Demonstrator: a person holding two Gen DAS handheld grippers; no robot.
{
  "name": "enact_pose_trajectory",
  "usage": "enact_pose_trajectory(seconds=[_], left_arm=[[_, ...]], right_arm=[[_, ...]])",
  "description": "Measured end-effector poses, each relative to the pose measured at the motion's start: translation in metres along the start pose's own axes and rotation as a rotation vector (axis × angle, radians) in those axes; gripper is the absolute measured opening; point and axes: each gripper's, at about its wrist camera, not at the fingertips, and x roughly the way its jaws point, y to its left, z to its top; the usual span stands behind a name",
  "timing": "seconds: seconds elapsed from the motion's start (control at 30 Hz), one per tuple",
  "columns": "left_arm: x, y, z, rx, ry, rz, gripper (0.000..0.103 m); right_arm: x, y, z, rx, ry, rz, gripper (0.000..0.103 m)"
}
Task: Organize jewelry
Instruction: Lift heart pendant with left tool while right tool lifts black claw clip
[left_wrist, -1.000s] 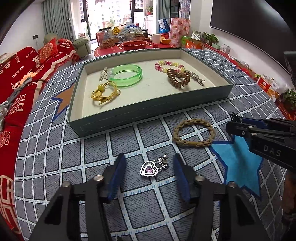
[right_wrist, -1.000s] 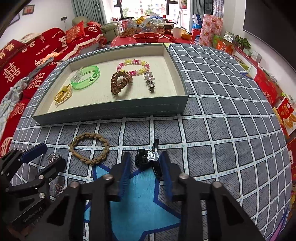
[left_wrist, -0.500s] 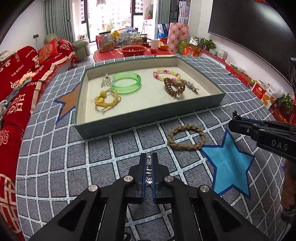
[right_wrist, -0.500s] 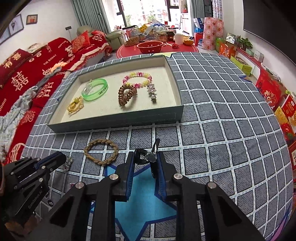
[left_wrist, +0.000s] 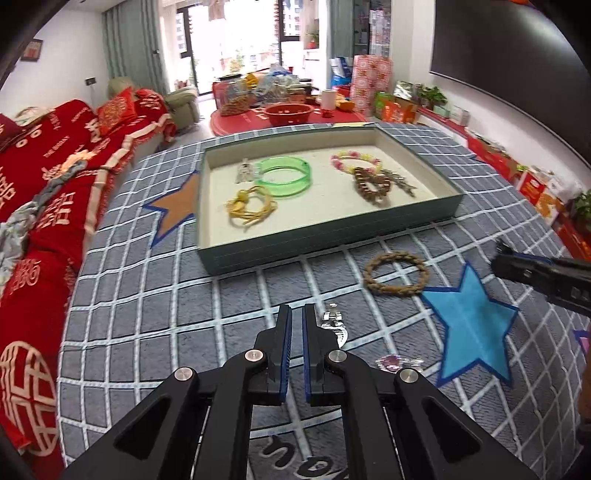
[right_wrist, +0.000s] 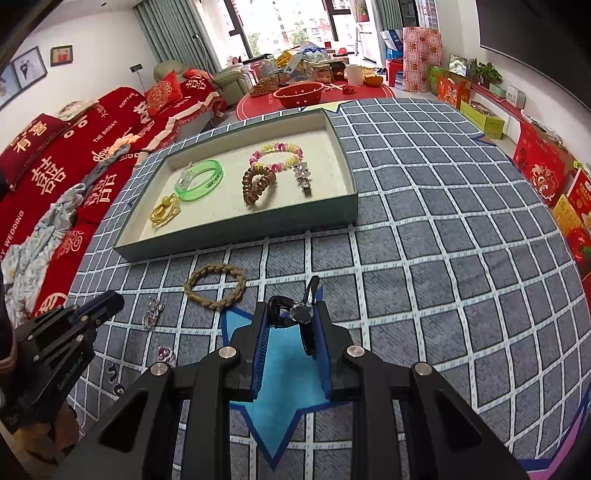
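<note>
A grey-green tray (left_wrist: 332, 236) (right_wrist: 240, 242) on the checked cloth holds a green bangle (left_wrist: 286, 176), a yellow cord bracelet (left_wrist: 251, 206), a pastel bead bracelet (left_wrist: 356, 159), a brown coil tie (left_wrist: 371, 184) and a silver clip (left_wrist: 400, 182). A braided tan bracelet (left_wrist: 397, 273) (right_wrist: 215, 286) lies in front of the tray. My left gripper (left_wrist: 296, 314) (right_wrist: 98, 308) is shut with nothing between its pads; a silver charm (left_wrist: 334, 325) (right_wrist: 152, 314) and a purple heart pendant (left_wrist: 391, 362) (right_wrist: 165, 353) lie beside it. My right gripper (right_wrist: 290, 315) is shut on a black hair clip with a crystal (right_wrist: 295, 312), lifted above the cloth.
A blue star patch (left_wrist: 469, 325) and an orange star patch (left_wrist: 177, 206) mark the cloth. A red sofa (left_wrist: 44, 173) stands to the left. A red table (left_wrist: 280, 110) with a basket and clutter is behind. Boxes (right_wrist: 546, 170) line the right wall.
The left gripper closed, lifted and drew back; the heart pendant and charm now lie on the cloth to its right. The right gripper closed on the black clip and raised it.
</note>
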Motion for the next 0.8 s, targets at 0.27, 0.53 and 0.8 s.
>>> enact_pose_trajectory(seconds=[0.27,0.53,0.8], left_arm=[[0.000,0.012,-0.002,-0.063,-0.021,0.046,0.103],[0.040,0.003,0.008,-0.019,0.060,0.044,0.103],[0.052,-0.012,0.000,0.021,0.105,-0.016,0.077]], right_arm=[[-0.009,-0.007,-0.009,0.026,0.000,0.017,0.026],[-0.017,-0.007,-0.012,0.026,-0.011,0.024,0.026],[-0.020,-0.008,-0.014,0.025,-0.016,0.019,0.026]])
